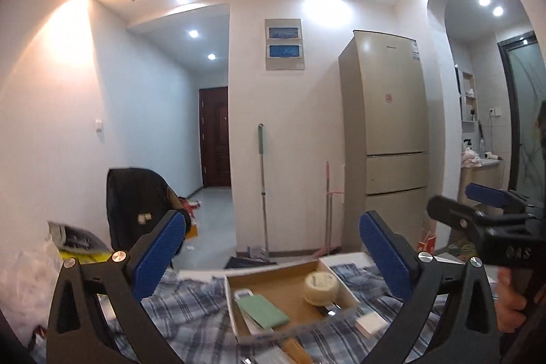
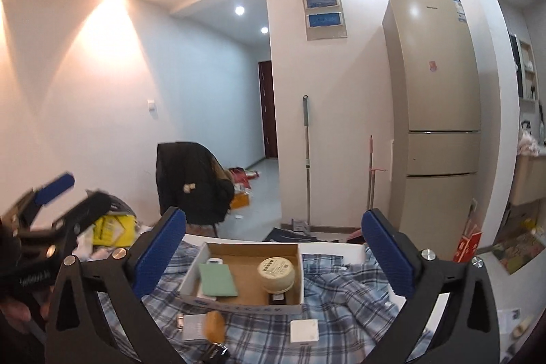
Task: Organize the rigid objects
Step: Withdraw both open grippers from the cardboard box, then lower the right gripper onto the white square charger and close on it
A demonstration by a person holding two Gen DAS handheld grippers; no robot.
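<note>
An open cardboard box [image 2: 204,256] [image 1: 273,272] lies on a blue plaid cloth [image 2: 341,289]. In it are a green flat case [image 2: 217,279] [image 1: 262,309], a round cream tin [image 2: 276,273] [image 1: 321,287] and a white remote [image 2: 214,261]. In front of the box lie a white square box [image 2: 303,331] [image 1: 370,323], a tan block [image 2: 215,324] [image 1: 296,348] and a silver flat item [image 2: 192,324]. My left gripper [image 1: 271,253] is open and empty above the box. My right gripper [image 2: 273,248] is open and empty above it too. Each gripper shows in the other's view [image 1: 477,203] [image 2: 65,197].
A black chair [image 2: 191,183] stands past the table's far left. A beige fridge [image 2: 433,111], a mop [image 2: 307,159] and a hallway door are behind. Yellow packets [image 2: 112,229] and bags lie at the left.
</note>
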